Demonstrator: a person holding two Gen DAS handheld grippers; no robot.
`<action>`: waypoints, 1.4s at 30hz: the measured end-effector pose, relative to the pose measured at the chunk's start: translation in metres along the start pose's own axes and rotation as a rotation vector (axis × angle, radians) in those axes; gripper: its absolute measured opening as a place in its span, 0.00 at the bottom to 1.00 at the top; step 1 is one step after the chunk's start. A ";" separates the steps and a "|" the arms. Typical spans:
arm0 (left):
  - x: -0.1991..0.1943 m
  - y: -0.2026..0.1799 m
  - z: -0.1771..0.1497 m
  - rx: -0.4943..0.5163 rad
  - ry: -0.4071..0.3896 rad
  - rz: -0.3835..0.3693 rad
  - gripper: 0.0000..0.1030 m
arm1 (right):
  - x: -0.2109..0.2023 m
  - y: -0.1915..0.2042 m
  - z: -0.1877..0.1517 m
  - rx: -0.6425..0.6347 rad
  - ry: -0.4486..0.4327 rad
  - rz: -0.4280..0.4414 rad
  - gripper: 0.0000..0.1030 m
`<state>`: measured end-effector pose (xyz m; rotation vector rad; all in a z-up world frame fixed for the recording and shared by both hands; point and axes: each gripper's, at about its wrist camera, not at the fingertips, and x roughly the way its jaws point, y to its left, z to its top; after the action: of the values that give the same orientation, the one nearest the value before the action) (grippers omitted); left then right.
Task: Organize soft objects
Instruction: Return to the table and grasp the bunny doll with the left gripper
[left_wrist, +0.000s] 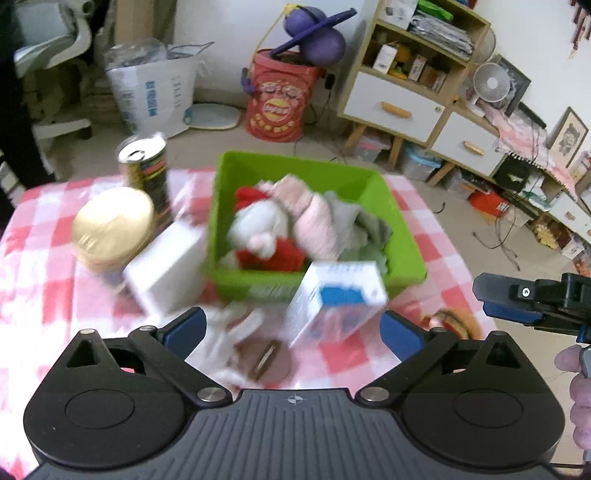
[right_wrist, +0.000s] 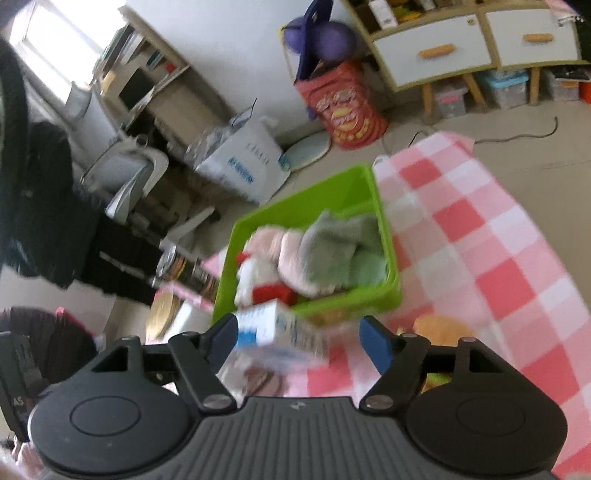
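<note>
Green bin (left_wrist: 402, 236) heaped: pink, grey, red-white soft items (left_wrist: 317, 218) (blurred)

Black hand-held gripper (left_wrist: 291, 328) with blue finger pads (left_wrist: 186, 326).

This is a lived-in room of a home. A bench under a pink-and-white checked cloth (left_wrist: 424, 236) stands on a floor crowded with a wooden drawer cabinet (left_wrist: 399, 107), a small white fan (left_wrist: 491, 83), framed pictures (left_wrist: 569, 134), a red snack-printed bin (left_wrist: 280, 101) and a purple exercise ball (left_wrist: 325, 46). An office chair (right_wrist: 125, 177) and a cluttered desk (right_wrist: 155, 85) stand near a bright window.
</note>
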<state>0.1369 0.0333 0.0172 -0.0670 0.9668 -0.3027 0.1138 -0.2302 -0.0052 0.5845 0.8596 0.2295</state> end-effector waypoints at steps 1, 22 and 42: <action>-0.004 0.002 -0.006 0.003 0.004 0.013 0.93 | 0.001 0.002 -0.007 -0.006 0.016 0.001 0.46; -0.006 0.059 -0.106 0.031 0.066 0.073 0.93 | 0.041 0.043 -0.107 -0.172 0.197 -0.036 0.47; 0.009 0.086 -0.127 0.126 0.048 0.116 0.88 | 0.089 0.071 -0.155 -0.384 0.248 -0.053 0.47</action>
<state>0.0562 0.1226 -0.0786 0.1118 0.9929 -0.2587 0.0550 -0.0745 -0.1011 0.1750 1.0372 0.4143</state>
